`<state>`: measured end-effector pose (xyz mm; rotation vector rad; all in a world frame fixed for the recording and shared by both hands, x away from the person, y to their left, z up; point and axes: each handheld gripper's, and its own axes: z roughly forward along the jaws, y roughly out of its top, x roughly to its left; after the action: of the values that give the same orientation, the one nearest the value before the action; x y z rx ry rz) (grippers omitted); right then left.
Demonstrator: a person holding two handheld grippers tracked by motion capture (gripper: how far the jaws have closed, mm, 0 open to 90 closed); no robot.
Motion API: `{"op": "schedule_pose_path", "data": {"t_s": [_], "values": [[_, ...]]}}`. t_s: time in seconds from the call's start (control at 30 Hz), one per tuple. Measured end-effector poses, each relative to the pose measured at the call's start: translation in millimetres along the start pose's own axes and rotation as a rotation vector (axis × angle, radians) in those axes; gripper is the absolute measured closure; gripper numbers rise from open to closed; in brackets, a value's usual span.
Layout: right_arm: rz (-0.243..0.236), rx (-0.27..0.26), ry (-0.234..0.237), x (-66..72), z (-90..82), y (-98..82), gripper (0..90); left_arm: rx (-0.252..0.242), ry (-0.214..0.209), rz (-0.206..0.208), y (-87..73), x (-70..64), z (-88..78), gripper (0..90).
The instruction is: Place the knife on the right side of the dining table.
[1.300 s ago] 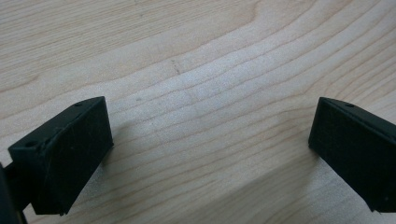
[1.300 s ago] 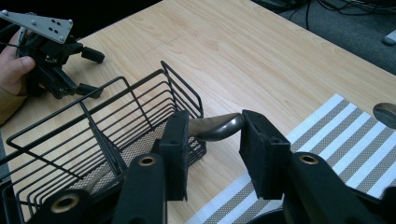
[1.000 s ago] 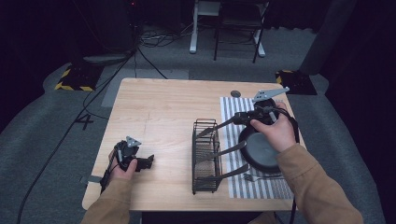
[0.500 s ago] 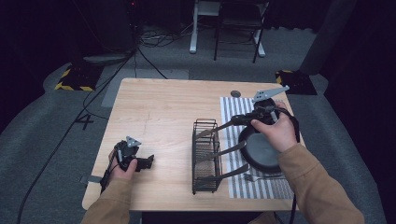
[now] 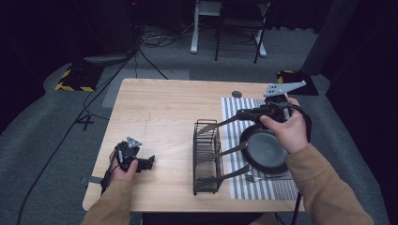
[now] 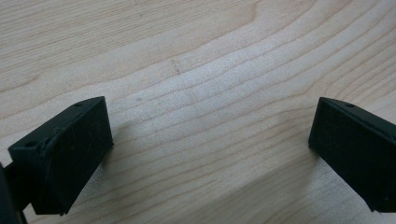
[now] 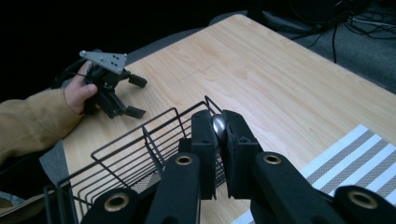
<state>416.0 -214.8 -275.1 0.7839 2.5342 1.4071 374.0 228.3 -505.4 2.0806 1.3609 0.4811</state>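
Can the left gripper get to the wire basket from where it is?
Probably yes. The left gripper rests open on bare table, and nothing lies between it and the wire basket.

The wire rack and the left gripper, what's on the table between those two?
Nothing: in the high view, bare wooden table runs from the left gripper to the wire rack.

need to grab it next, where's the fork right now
In the high view the fork lies on the striped placemat at the table's near right, just below the dark plate and right of the wire rack.
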Motion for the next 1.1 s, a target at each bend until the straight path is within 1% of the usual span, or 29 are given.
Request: {"op": "schedule_pose_path", "data": {"t_s": [0.03,0.07,0.1,0.13,0.17,0.2,0.23,0.37,0.43,0.47,0.5,0.57,0.6,0.63,0.67,0.7,0.83,0.97,1.0,1.03,1.1], "values": [[0.0,-0.006,-0.003,0.2,-4.6,1.4,84.5,0.0,0.0,0.0,0.0,0.0,0.0,0.0],[0.0,-0.006,-0.003,0.2,-4.6,1.4,84.5,0.0,0.0,0.0,0.0,0.0,0.0,0.0],[-0.001,-0.018,-0.013,0.6,-14.1,4.0,84.5,0.0,0.0,0.0,0.0,0.0,0.0,0.0],[-0.001,-0.018,-0.013,0.6,-14.1,4.0,84.5,0.0,0.0,0.0,0.0,0.0,0.0,0.0],[-0.002,-0.024,-0.018,0.8,-18.9,5.4,84.5,0.0,0.0,0.0,0.0,0.0,0.0,0.0],[-0.002,-0.036,-0.025,1.3,-28.2,7.9,84.5,0.0,0.0,0.0,0.0,0.0,0.0,0.0],[-0.002,-0.036,-0.025,1.3,-28.2,7.9,84.5,0.0,0.0,0.0,0.0,0.0,0.0,0.0],[-0.003,-0.067,-0.035,2.3,-46.3,11.9,84.5,0.0,0.0,0.0,0.0,0.0,0.0,0.0],[-0.004,-0.079,-0.043,1.8,-55.0,13.3,84.5,0.0,0.0,0.0,0.0,0.0,0.0,0.0],[0.001,-0.089,-0.051,0.5,-63.1,14.3,84.5,0.0,0.0,0.0,0.0,0.0,0.0,0.0],[0.001,-0.089,-0.051,0.5,-63.1,14.3,84.5,0.0,0.0,0.0,0.0,0.0,0.0,0.0],[0.003,-0.099,-0.063,-0.8,-70.3,14.7,84.5,0.0,0.0,0.0,0.0,0.0,0.0,0.0],[0.008,-0.113,-0.069,-1.9,-76.5,14.7,84.5,0.0,0.0,0.0,0.0,0.0,0.0,0.0],[0.008,-0.113,-0.069,-1.9,-76.5,14.7,84.5,0.0,0.0,0.0,0.0,0.0,0.0,0.0],[0.011,-0.127,-0.076,-3.1,-82.4,14.4,84.5,0.0,0.0,0.0,0.0,0.0,0.0,0.0],[0.011,-0.127,-0.076,-3.1,-82.4,14.4,84.5,0.0,0.0,0.0,0.0,0.0,0.0,0.0],[0.022,-0.15,-0.088,-6.3,-91.8,13.8,84.5,0.0,0.0,0.0,0.0,0.0,0.0,0.0],[0.028,-0.159,-0.105,-9.8,-98.2,13.4,84.5,0.0,0.0,0.0,0.0,0.0,0.0,0.0],[0.033,-0.175,-0.113,-12.2,-102.6,12.9,84.5,0.0,0.001,0.0,0.0,0.0,0.0,0.0],[0.033,-0.175,-0.113,-12.2,-102.6,12.9,84.5,0.0,0.001,0.0,0.0,0.0,0.0,0.0],[0.042,-0.19,-0.129,-14.9,-107.8,12.4,84.5,0.0,0.0,0.0,0.0,0.0,0.0,0.0]]}}
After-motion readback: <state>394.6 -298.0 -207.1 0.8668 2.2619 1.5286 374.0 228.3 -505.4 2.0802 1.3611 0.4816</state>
